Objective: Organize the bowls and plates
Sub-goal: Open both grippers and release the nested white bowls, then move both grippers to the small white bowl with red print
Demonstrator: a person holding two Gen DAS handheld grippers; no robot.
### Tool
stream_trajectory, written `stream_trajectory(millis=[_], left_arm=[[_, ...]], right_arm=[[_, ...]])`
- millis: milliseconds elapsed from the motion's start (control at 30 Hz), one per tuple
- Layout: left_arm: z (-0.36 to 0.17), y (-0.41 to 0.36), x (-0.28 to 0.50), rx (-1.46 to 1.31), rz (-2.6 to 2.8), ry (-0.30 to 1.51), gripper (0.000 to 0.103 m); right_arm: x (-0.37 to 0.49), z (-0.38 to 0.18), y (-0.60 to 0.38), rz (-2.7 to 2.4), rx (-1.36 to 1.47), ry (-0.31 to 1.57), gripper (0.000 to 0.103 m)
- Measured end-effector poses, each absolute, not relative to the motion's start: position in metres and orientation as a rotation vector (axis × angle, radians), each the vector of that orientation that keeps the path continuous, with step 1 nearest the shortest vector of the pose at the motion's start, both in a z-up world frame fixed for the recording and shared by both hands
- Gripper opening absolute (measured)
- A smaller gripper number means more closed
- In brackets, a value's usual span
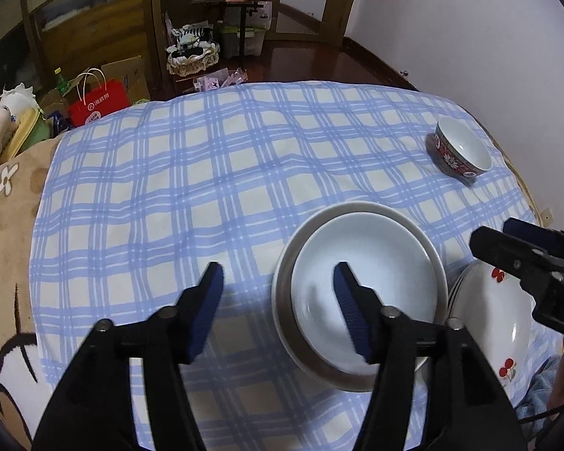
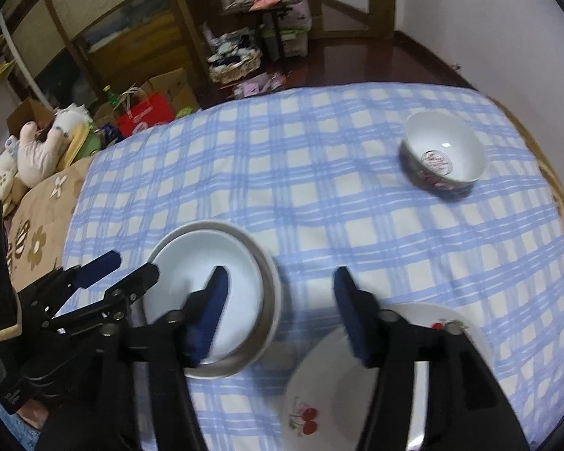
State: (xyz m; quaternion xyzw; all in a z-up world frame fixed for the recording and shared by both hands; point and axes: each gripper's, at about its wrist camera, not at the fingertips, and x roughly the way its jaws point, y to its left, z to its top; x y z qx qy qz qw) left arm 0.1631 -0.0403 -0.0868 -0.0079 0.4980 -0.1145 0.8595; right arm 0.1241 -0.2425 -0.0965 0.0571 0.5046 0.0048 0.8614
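Left tool (image 1: 278,293) apart over white plates (image 1: 361,289), right tool (image 2: 280,293) apart, red bag (image 1: 99,103) lettering unreadable

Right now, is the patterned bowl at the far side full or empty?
Empty. The patterned bowl stands upright on the checked cloth, its white inside bare except a printed motif.

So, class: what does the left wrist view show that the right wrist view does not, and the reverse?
Left only: the patterned bowl's red floral outside.

Right only: the printed mark inside that bowl, and the cardboard box on the floor.

Both: blue checked cloth, stacked plain white plates, cherry-printed white plate, and both open grippers, left and right.
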Motion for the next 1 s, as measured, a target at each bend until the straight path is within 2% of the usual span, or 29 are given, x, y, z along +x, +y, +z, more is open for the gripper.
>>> stream_trajectory(millis=[67,100,133,167,267,733,1000], left_arm=[[-0.076,-0.044,0.160,-0.009,-0.275,1.019,0.062],[-0.072,-0.046,0.159,0.002,-0.274,1.006,0.066],[-0.066,-0.048,0.157,0.019,-0.268,0.981,0.073],[-0.059,-0.051,0.154,0.030,-0.263,0.955,0.076],[-0.041,-0.057,0.147,0.041,-0.265,0.897,0.086],[0.022,-0.105,0.179,0.066,-0.329,0.850,0.089],[0.027,-0.147,0.220,0.049,-0.364,0.872,0.089]], right_arm=[[0.122,-0.090,-0.246,-0.016,0.095,1.060,0.073],[0.120,-0.086,-0.248,-0.020,0.091,1.051,0.074],[0.117,-0.080,-0.251,-0.024,0.097,1.034,0.078],[0.115,-0.074,-0.254,-0.028,0.102,1.013,0.088],[0.107,-0.058,-0.260,-0.052,0.092,0.952,0.102],[0.110,-0.002,-0.329,-0.207,0.051,0.838,0.103],[0.130,0.004,-0.386,-0.275,0.140,0.800,0.103]])
